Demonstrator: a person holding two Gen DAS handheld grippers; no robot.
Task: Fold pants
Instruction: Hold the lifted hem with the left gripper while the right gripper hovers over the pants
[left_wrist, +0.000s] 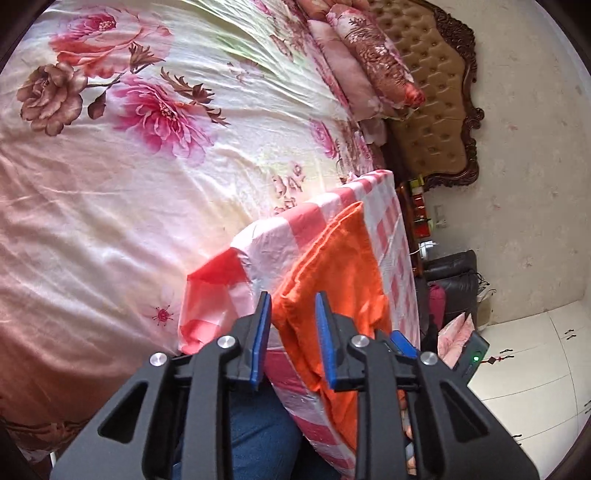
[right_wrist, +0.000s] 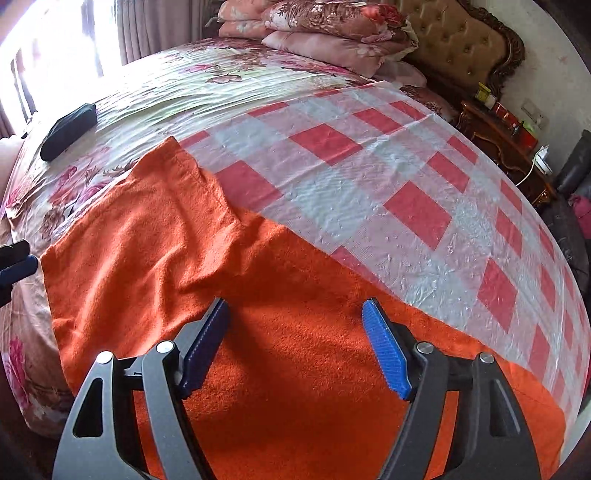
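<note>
The orange pants (right_wrist: 229, 266) are laid on a red-and-white checked sheet (right_wrist: 406, 184) at the near edge of the floral bed (right_wrist: 166, 85). The right gripper (right_wrist: 295, 332) is held above the fabric with its 2 jaws spread wide; nothing is pinched. The left gripper (left_wrist: 293, 325) is positioned at the near end of the pants, its 2 jaws parted narrowly, with no cloth clamped between the blue pads (left_wrist: 325, 332).

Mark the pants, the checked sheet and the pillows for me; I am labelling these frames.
pants (right_wrist: 295, 369): right wrist view, flat middle of the orange cloth.
checked sheet (right_wrist: 417, 210): right wrist view, a red square.
pillows (right_wrist: 332, 22): right wrist view, top floral pillow.
</note>
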